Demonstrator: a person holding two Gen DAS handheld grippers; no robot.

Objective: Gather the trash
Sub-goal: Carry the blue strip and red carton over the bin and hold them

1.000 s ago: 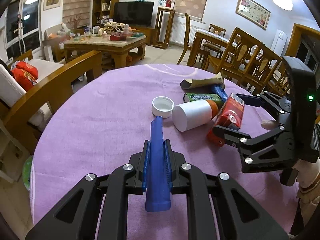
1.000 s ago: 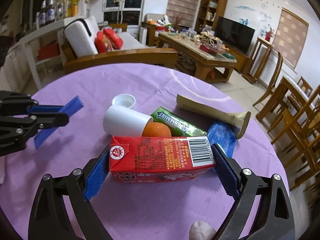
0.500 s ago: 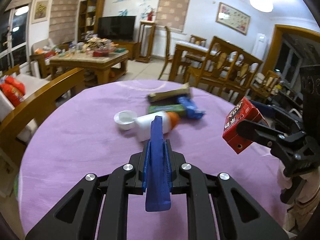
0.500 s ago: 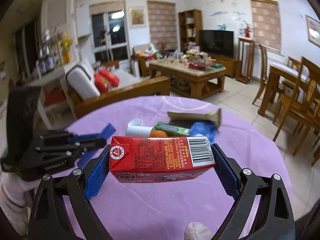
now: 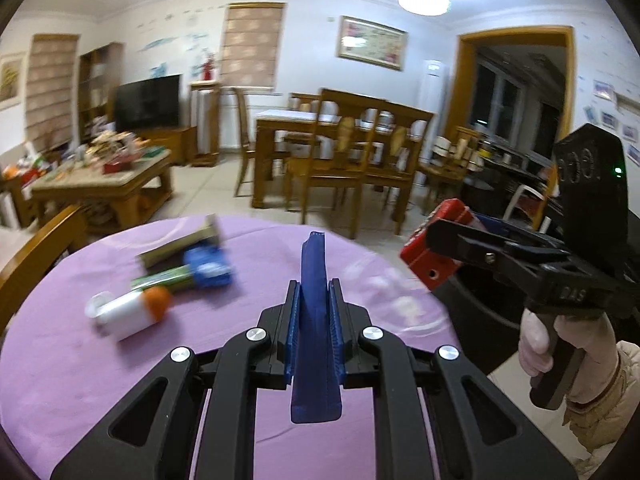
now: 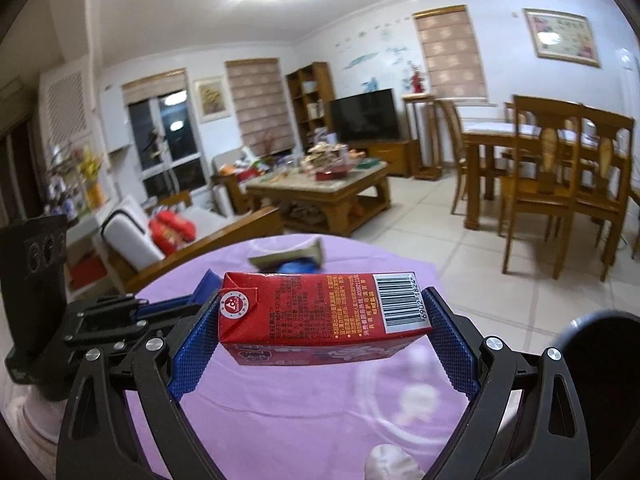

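The right hand-held gripper (image 6: pixel 324 340) grips a red drink carton (image 6: pixel 320 314) by its two ends, the blue pads pressed against it; the carton lies level across the middle of the right wrist view, barcode to the right. In the left wrist view the same carton (image 5: pixel 436 248) shows at centre right, in the air past the right edge of the purple-clothed surface (image 5: pixel 80 360) and over the rim of a dark bin (image 5: pixel 480 300) at lower right. The bin's rim also shows at the lower right of the right wrist view (image 6: pixel 600 340).

The left hand-held gripper (image 5: pixel 314 264) is fully closed, its blue pads pressed flat together with nothing between them, at the centre of its own view. In the right wrist view it sits at centre left (image 6: pixel 200 292), just beside the carton's left end.

On the surface at centre left of the left wrist view lies the rest of the trash, blurred: a white bottle (image 5: pixel 128 316) with an orange thing (image 5: pixel 158 304) at its mouth, a white cap (image 5: pixel 96 308) touching it, a green packet (image 5: pixel 168 280), a blue wrapper (image 5: pixel 210 268) and a gold wrapper (image 5: pixel 180 248) behind.

A gloved hand (image 5: pixel 560 340) grasps the right tool's handle at lower right. Wooden dining chairs (image 5: pixel 340 152) and a coffee table (image 5: pixel 100 184) stand beyond.
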